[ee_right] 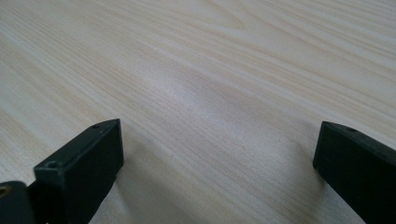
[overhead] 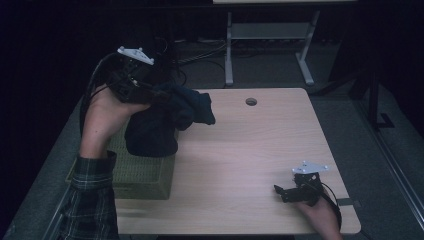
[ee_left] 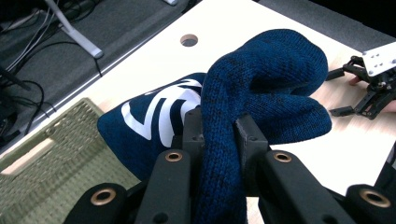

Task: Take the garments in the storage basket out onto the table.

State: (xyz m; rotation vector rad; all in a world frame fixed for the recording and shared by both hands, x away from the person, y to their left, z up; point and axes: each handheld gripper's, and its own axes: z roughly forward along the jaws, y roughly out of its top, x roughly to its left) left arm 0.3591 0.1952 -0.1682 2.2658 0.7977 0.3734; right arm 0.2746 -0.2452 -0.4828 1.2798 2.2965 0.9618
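Item: dark blue knitted garment [ee_left: 261,88], coarse wool texture, bunched and folded; a smoother navy cloth part with white lettering [ee_left: 159,112] hangs beside it. Held above the bench's [overhead: 240,165] left edge, over a green woven basket [overhead: 142,175].

Left gripper [overhead: 162,94]: raised, jaws clenched on the knit fold, hand lifted at the wrist, plaid sleeve [overhead: 92,200].

Right gripper [overhead: 285,192]: resting low on the pale wood-grain bench near its right corner, jaws released, wide apart. The left gripper view gives the lettering; the high view reads it as plain dark cloth.

garment [ee_left: 261,79]: navy knit, white print | basket [overhead: 142,175]: olive weave | table [overhead: 260,150]: pale woodgrain
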